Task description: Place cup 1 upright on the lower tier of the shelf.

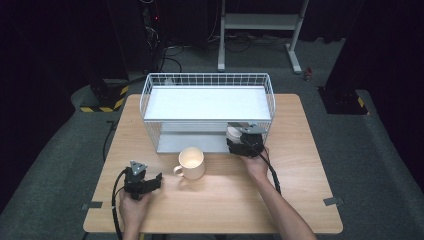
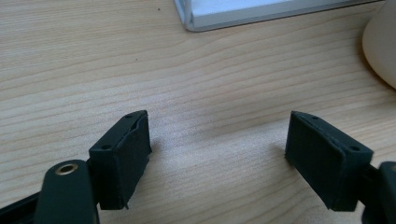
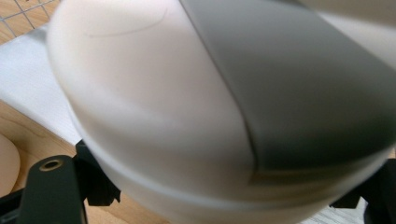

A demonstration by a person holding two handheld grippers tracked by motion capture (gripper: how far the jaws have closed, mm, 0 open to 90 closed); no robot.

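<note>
Your right gripper (image 1: pixel 239 137) sits at the open front of the white wire rack (image 1: pixel 207 80), at the rack's right end, on the lower level under the top shelf. Its fingers are clamped on a white cup (image 1: pixel 233 133): in the right gripper view the cup (image 3: pixel 154 116) bulges up between the two black jaws, which press against its sides, and a grey shelf edge (image 3: pixel 299 84) crosses just beside it. The cup is blurred there, so you cannot tell whether it is upright or tipped, nor whether it rests on the lower shelf.

Your left gripper (image 1: pixel 150 182) lies low over the wooden table (image 1: pixel 225 200), toward the near left corner, with your hand behind it at the near edge. Its fingers stand well apart with bare wood between them; the left gripper view (image 2: pixel 217 154) shows both pads clear of everything.

A second cup, a cream mug (image 1: pixel 192 163), stands upright on the table just in front of the rack's lower shelf, about midway along the table's width, its handle turned toward the left edge. It lies between your two grippers, apart from both. In the left gripper view its rounded side (image 2: pixel 380 44) shows at the right edge, beyond the jaws, with the corner of the rack's lower shelf (image 2: pixel 243 14) farther off.
</note>
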